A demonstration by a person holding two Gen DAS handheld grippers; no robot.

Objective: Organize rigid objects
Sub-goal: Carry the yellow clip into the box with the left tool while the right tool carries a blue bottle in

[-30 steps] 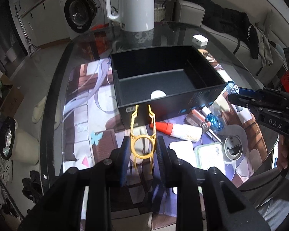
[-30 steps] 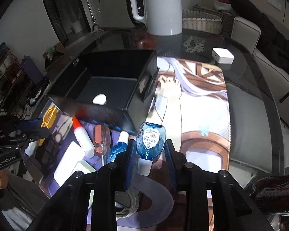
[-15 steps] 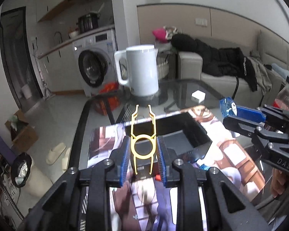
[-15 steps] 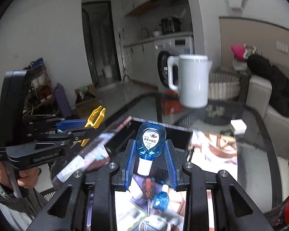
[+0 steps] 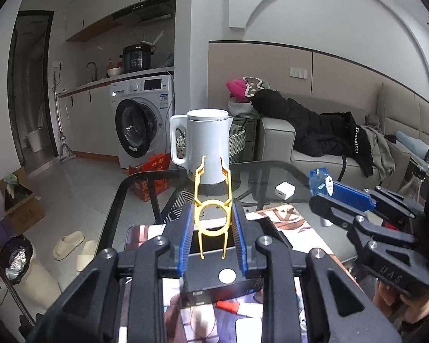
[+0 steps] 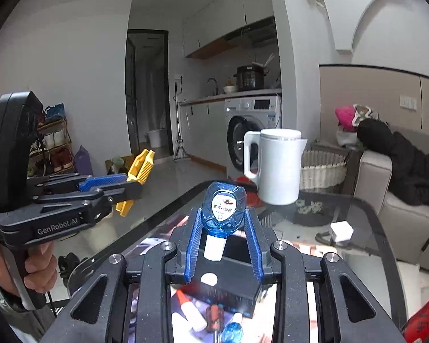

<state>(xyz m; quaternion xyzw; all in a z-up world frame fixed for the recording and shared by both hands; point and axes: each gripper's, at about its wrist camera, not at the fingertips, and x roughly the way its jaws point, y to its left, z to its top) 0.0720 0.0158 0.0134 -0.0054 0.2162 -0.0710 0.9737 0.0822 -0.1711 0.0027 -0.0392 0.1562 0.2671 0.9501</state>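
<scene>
My left gripper (image 5: 212, 220) is shut on a yellow plastic clip tool (image 5: 212, 200) and holds it high above the table. It also shows from the side in the right wrist view (image 6: 137, 177). My right gripper (image 6: 222, 228) is shut on a small blue eye-drop bottle (image 6: 223, 211), cap down, also raised. That bottle shows in the left wrist view (image 5: 321, 181). The open black box (image 6: 237, 268) lies on the table below both grippers, with a white disc (image 5: 226, 276) on its floor.
A white kettle (image 5: 207, 145) stands at the table's far edge, with a small white charger (image 5: 284, 190) to its right. A red-capped glue tube (image 6: 187, 308), a screwdriver (image 6: 213, 318) and another blue bottle (image 6: 231, 331) lie in front of the box.
Both grippers have lifted up from the table with their objects and tilted toward level. The box and loose items have dropped low in both views.
</scene>
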